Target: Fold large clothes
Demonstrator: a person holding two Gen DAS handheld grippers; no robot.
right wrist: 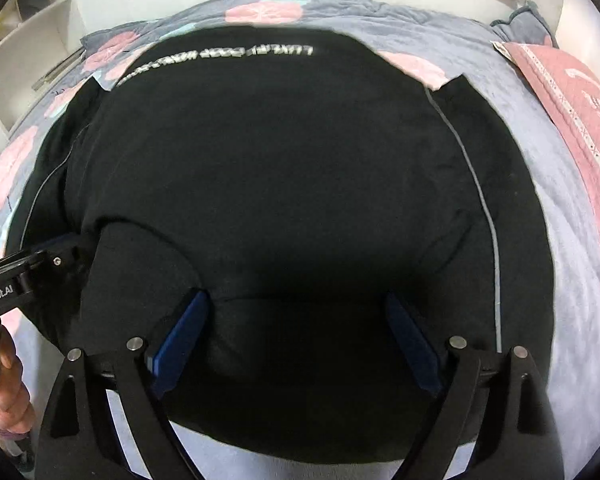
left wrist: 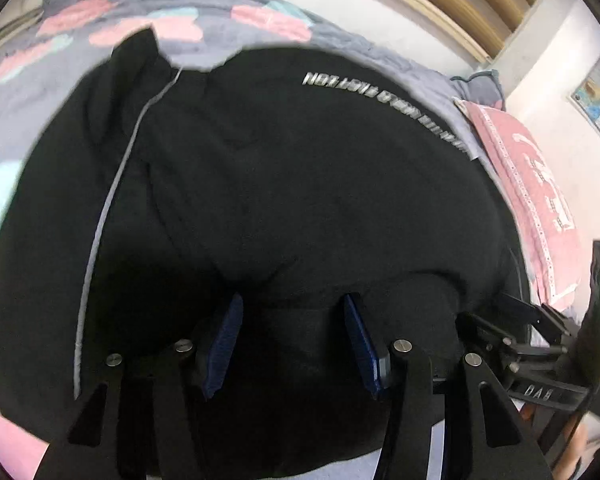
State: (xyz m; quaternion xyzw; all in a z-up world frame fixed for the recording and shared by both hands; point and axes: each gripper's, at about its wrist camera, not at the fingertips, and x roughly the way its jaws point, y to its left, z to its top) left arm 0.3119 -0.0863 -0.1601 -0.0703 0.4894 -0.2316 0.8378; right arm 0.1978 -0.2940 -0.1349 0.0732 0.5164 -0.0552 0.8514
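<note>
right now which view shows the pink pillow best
The left wrist view: the pink pillow lies nearly whole along the right side of the bed, beside the black garment, its white pattern readable. The right wrist view catches the pillow at the frame's right edge, more cropped and stretched.

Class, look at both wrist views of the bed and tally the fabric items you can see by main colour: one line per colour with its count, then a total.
Black: 1, the garment with silver lettering
Grey with pink patches: 1, the bedspread
Pink: 1, the pillow
Total: 3
</note>
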